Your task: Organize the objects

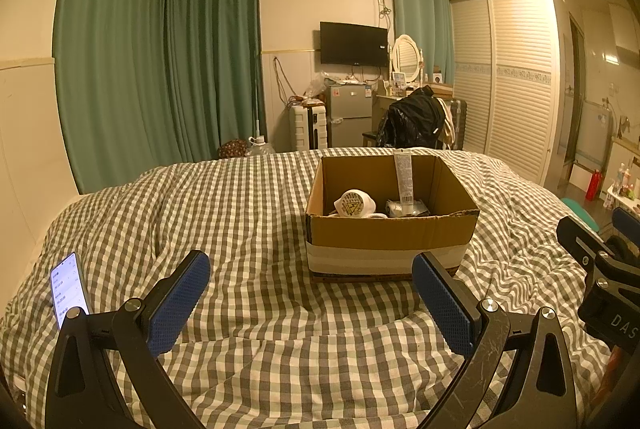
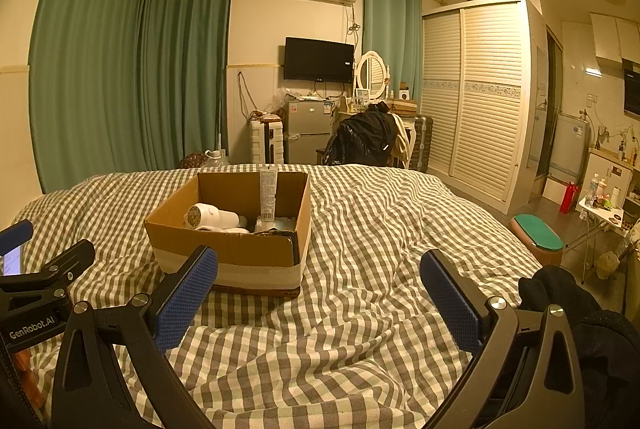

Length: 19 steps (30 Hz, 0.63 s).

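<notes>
Fingers (image 1: pixel 182 301) of both grippers wide, empty, above checked quilt (image 1: pixel 248 213); cardboard box (image 1: pixel 384 229) ahead.

An open brown cardboard box (image 1: pixel 390 229) sits on the grey-and-white checked bed (image 1: pixel 248 213). Inside it, a white hair dryer (image 1: pixel 354 204) lies at left; a white upright tube (image 1: pixel 403 178) leans on the rear wall at right. A lit smartphone (image 1: pixel 68 287) lies on the bed, well left of the box. The left claw (image 1: pixel 311 301) and right claw (image 2: pixel 319 299) hang before the box, above the bed.

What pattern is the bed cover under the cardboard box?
Grey-and-white gingham check on the bed cover, clearest in the right wrist view.
</notes>
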Motion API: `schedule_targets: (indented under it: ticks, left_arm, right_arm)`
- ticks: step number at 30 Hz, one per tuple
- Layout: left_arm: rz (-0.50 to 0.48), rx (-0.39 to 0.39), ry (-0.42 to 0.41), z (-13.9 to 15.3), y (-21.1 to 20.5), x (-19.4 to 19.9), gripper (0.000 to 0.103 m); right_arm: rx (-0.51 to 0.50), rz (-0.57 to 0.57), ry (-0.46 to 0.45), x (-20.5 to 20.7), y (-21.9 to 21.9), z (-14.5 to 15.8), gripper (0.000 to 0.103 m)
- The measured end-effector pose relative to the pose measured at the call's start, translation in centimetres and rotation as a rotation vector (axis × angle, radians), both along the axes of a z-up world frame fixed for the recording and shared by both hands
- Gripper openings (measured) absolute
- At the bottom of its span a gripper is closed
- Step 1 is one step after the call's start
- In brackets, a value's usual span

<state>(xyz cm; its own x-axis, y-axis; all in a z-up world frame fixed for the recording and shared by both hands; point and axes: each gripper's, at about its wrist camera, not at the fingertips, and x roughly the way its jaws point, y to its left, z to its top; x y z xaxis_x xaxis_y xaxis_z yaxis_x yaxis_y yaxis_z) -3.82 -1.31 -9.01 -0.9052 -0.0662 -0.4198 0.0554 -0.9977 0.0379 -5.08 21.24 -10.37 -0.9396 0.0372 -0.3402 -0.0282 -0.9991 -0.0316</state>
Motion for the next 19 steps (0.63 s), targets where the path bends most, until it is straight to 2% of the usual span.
schedule_targets:
  ticks: [19]
  left_arm:
    - [-0.010,0.003,0.006,-0.23,0.11,0.07,0.103]
  right_arm:
    - [0.002,0.004,-0.005,0.18,0.28,-0.03,0.102]
